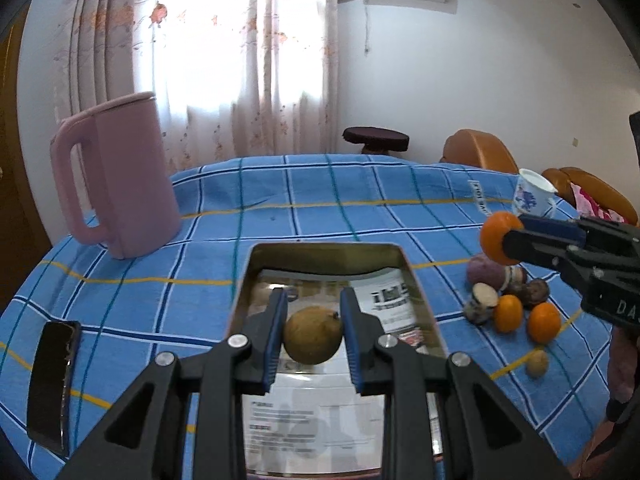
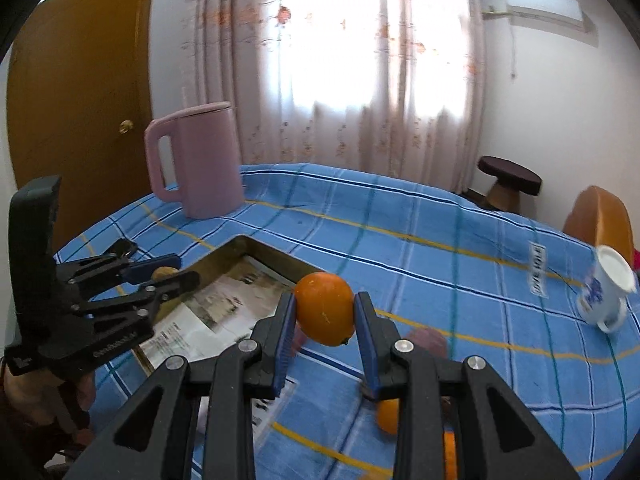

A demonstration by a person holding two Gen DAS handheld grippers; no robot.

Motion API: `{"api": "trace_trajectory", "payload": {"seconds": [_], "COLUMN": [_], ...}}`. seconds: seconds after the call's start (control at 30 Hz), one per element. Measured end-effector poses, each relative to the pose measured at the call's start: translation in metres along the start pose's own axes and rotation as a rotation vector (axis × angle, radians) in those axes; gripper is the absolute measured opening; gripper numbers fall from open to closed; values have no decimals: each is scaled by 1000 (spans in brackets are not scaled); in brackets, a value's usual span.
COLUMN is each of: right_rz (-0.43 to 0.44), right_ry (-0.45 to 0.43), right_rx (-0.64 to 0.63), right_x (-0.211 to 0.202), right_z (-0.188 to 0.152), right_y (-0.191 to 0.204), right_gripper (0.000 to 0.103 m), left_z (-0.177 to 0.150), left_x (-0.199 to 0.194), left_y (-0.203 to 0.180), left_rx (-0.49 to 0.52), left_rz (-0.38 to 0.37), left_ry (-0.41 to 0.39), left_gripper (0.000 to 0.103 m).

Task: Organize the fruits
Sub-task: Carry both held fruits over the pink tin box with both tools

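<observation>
Daylight blows out the curtained window [image 1: 240,52]; fisheye bending and dark vignette mark the corners; the right view's cup [image 2: 604,292] is motion-blurred.

A rectangular metal tray [image 1: 408,276] lined with printed paper [image 1: 316,412] lies on the table [image 1: 280,208]. In the left wrist view, a lidded jug [image 1: 120,176] stands behind it to the left and a phone [image 1: 54,380] lies flat at its left. To the tray's right a cluster of fruit [image 1: 508,300] rests on the cloth, with one small piece [image 1: 537,362] nearer, possibly a longan. Behind the cluster stands a cup [image 1: 532,196]. Beyond the table's far edge are a stool [image 1: 376,140] and chairs [image 1: 480,152]
</observation>
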State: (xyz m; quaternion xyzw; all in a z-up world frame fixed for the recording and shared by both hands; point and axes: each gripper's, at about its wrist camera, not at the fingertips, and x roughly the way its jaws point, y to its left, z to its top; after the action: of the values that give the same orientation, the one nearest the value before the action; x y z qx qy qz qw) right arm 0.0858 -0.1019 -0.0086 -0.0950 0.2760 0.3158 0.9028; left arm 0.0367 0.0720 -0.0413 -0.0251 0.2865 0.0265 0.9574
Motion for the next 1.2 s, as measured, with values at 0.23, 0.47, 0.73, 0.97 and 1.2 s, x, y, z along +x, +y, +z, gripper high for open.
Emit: {"api": "trace_trajectory", "payload": {"seconds": [0.23, 0.47, 0.73, 0.97, 1.2], "right_rz": [47, 63, 79, 79, 104], "right_ry": [26, 71, 117, 150, 168], "right_rx": [-24, -47, -68, -73, -60], "right_x": [26, 45, 60, 70, 75], "right_z": [2, -7, -17, -22, -26], "right_y": [26, 41, 51, 56, 59], "right_gripper": [31, 31, 31, 31, 32], "left_z": [-1, -5, -10, -12, -14], "left_x": [6, 15, 21, 25, 27], "left_y": [14, 22, 24, 24, 23], "left_rx": [-19, -26, -28, -30, -31], "left_rz": [13, 17, 14, 9, 16], "left_ry": [15, 37, 61, 69, 63], "left_gripper": [28, 28, 28, 29, 30]}}
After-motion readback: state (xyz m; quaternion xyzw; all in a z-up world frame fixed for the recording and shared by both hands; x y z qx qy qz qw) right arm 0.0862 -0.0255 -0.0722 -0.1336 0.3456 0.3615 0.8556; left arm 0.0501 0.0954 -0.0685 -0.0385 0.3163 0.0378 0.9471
